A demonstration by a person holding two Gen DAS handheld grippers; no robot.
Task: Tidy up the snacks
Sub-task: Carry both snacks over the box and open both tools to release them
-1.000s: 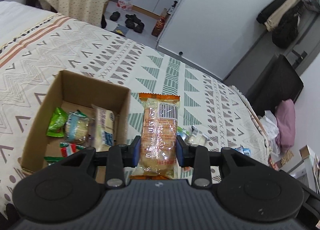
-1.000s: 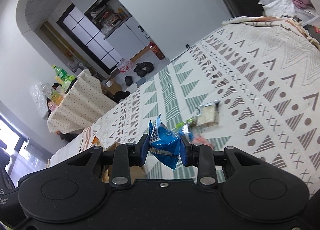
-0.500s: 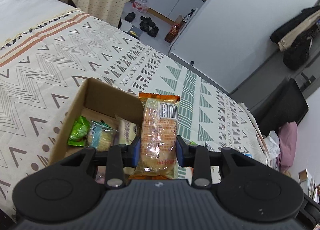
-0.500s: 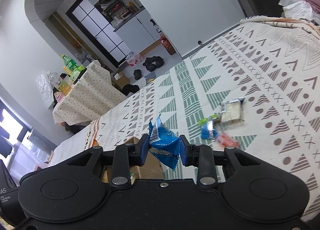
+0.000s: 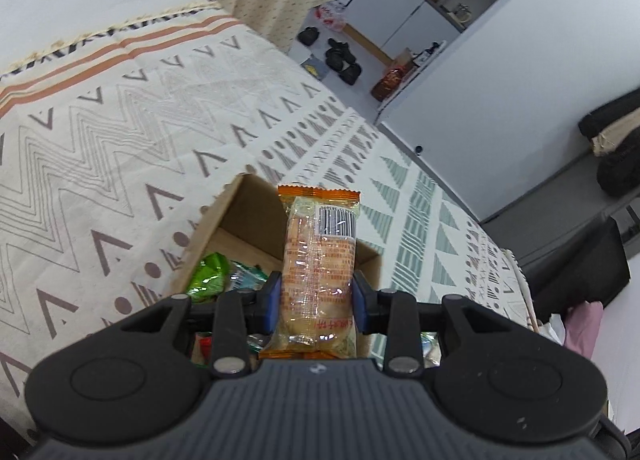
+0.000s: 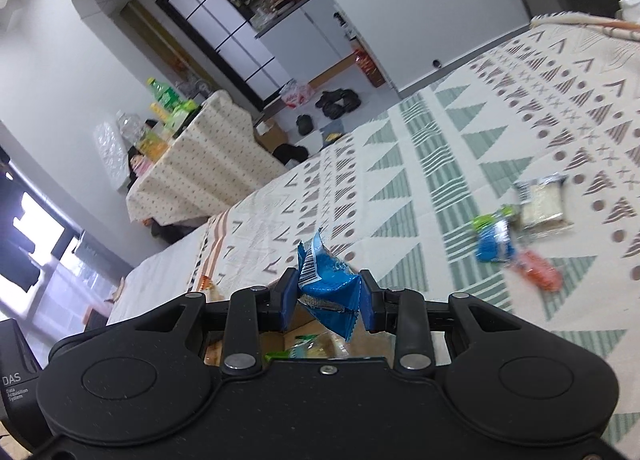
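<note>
My left gripper (image 5: 314, 302) is shut on a long orange-edged cake packet (image 5: 318, 260) and holds it above the open cardboard box (image 5: 224, 215) on the bed. The box holds a green packet (image 5: 208, 278) and other snacks, partly hidden by the gripper. My right gripper (image 6: 327, 300) is shut on a crumpled blue snack packet (image 6: 328, 284). Part of the box with snacks (image 6: 312, 344) shows just below its fingers.
Loose snacks lie on the patterned bedspread (image 6: 440, 187) at the right: a blue packet (image 6: 496, 244), a pale cracker packet (image 6: 542, 201) and an orange one (image 6: 538, 270). A cloth-covered table (image 6: 200, 167) with bottles stands beyond the bed. Shoes (image 5: 340, 59) lie on the floor.
Both grippers have moved left over the bed towards the box, each holding its packet. The box now lies directly under the left gripper and shows below the right one.
</note>
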